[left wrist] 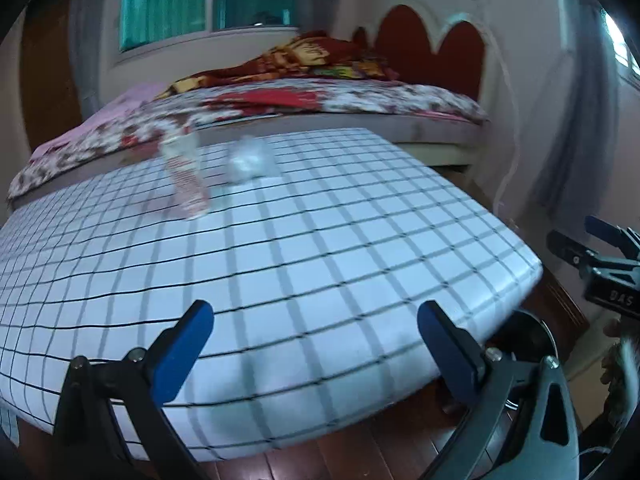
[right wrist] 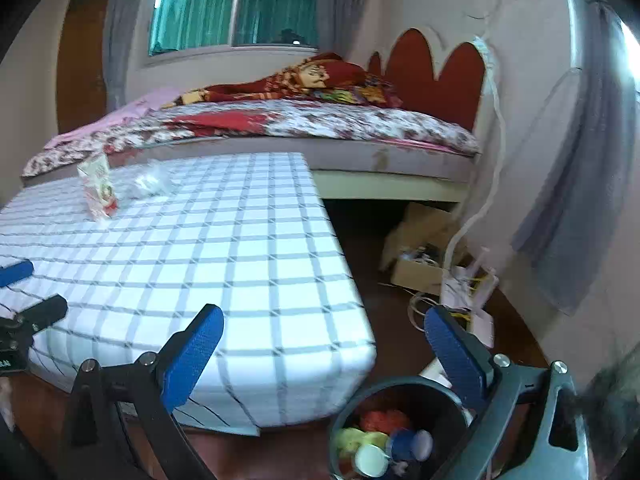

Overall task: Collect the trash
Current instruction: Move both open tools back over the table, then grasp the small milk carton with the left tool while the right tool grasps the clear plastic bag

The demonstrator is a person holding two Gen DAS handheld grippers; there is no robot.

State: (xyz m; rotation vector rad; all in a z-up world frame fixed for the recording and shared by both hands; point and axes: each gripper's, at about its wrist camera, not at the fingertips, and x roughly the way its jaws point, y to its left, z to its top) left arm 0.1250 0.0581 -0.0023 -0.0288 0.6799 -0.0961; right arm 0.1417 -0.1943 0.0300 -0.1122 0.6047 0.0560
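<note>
A white and red carton [left wrist: 185, 176] [right wrist: 98, 190] stands on the far left part of the checked table [left wrist: 304, 248] [right wrist: 224, 264]. A crumpled clear plastic wrapper [left wrist: 249, 158] [right wrist: 149, 182] lies just right of it. My left gripper [left wrist: 316, 340] is open and empty over the table's near edge. My right gripper [right wrist: 324, 344] is open and empty at the table's near right corner, above a black bin [right wrist: 348, 408] on the floor that holds several pieces of trash [right wrist: 384, 440]. The right gripper also shows at the right edge of the left wrist view [left wrist: 592, 256].
A bed [right wrist: 280, 128] with a flowered cover and a red blanket stands behind the table. An open cardboard box [right wrist: 420, 264], cables and white devices [right wrist: 472, 292] lie on the wooden floor by the right wall. A curtain [right wrist: 572, 200] hangs at the right.
</note>
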